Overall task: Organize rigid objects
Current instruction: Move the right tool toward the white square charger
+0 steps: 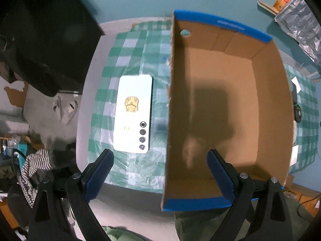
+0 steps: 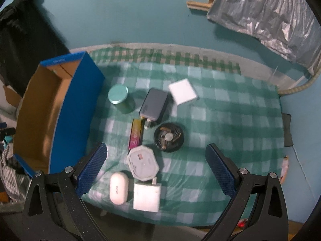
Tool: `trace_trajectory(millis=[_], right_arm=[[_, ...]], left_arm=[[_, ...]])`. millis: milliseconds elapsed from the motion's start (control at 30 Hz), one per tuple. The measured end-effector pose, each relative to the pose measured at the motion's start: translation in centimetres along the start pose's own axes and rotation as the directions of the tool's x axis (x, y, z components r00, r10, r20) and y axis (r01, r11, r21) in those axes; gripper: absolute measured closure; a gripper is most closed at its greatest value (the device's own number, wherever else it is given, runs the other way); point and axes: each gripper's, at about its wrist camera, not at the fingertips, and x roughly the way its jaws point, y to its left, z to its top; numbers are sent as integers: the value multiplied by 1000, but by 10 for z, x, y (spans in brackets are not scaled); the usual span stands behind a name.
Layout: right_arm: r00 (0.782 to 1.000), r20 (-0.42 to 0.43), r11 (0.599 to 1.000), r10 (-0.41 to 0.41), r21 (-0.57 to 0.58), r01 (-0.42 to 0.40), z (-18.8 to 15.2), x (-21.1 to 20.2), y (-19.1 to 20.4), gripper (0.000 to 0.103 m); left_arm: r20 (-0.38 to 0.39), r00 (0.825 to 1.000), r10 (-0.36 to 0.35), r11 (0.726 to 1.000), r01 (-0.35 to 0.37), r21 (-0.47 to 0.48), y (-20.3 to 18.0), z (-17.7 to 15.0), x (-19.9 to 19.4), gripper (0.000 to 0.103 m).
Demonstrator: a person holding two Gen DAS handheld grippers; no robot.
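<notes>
A blue cardboard box [image 1: 266,104] [image 2: 78,92] stands on the checked cloth with nothing visible inside it. A white phone [image 1: 133,110] lies face down just left of the box. My left gripper [image 1: 160,160] hangs open above the box's left wall, holding nothing. Right of the box lie a teal tin [image 2: 120,98], a grey power bank [image 2: 153,106], a white flat box [image 2: 183,91], a pink and yellow bar [image 2: 136,133], a black round fan [image 2: 169,137], an octagonal case [image 2: 143,165], a white earbud case [image 2: 119,187] and a white charger [image 2: 147,196]. My right gripper [image 2: 156,156] is open over them.
The table's left edge [image 1: 86,100] drops to a floor with sandals [image 1: 65,108] and striped cloth [image 1: 34,166]. A black bag [image 1: 46,40] hangs at the far left. A silver sheet [image 2: 266,14] hangs on the teal wall at the right.
</notes>
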Motion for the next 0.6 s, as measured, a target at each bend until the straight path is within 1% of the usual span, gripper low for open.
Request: trace_trajectory(millis=[100, 167, 200, 233, 300, 367, 400, 467, 500, 533, 600], right_arm=[[1000, -22, 1000, -2, 11, 2, -9, 11, 1, 4], [999, -42, 1000, -5, 27, 6, -15, 18, -1, 4], [999, -48, 999, -6, 34, 8, -17, 20, -2, 4], [998, -59, 999, -6, 46, 9, -21, 25, -4, 4], [997, -81, 998, -5, 64, 10, -27, 31, -8, 4], [995, -98, 997, -6, 76, 14, -32, 38, -10, 4], [994, -107, 997, -5, 80, 14, -35, 40, -12, 4], [992, -126, 996, -8, 84, 19, -41, 47, -14, 4], [990, -138, 996, -8, 83, 19, -44, 50, -15, 5], [989, -151, 996, -7, 82, 19, -47, 53, -15, 5], [984, -175, 997, 1, 82, 13, -53, 60, -14, 10]], left_arm=[[-25, 1000, -4, 1000, 5, 2, 2, -2, 10, 8], [-43, 999, -8, 1000, 9, 14, -1, -5, 16, 12], [-51, 999, -7, 1000, 8, 20, -1, -5, 19, 16], [-60, 998, -5, 1000, 6, 26, -3, -6, 21, 19], [-73, 997, -4, 999, 7, 37, -5, -8, 26, 19], [-85, 996, -6, 999, 10, 41, -5, -9, 30, 23], [-87, 996, -11, 999, 15, 44, -7, -10, 31, 27], [-94, 996, -11, 999, 15, 48, -8, -10, 34, 30], [-101, 995, -10, 999, 15, 50, -9, -10, 36, 35], [-111, 994, -9, 999, 15, 52, -10, -11, 38, 42], [-130, 991, -6, 999, 13, 52, -9, -10, 44, 51]])
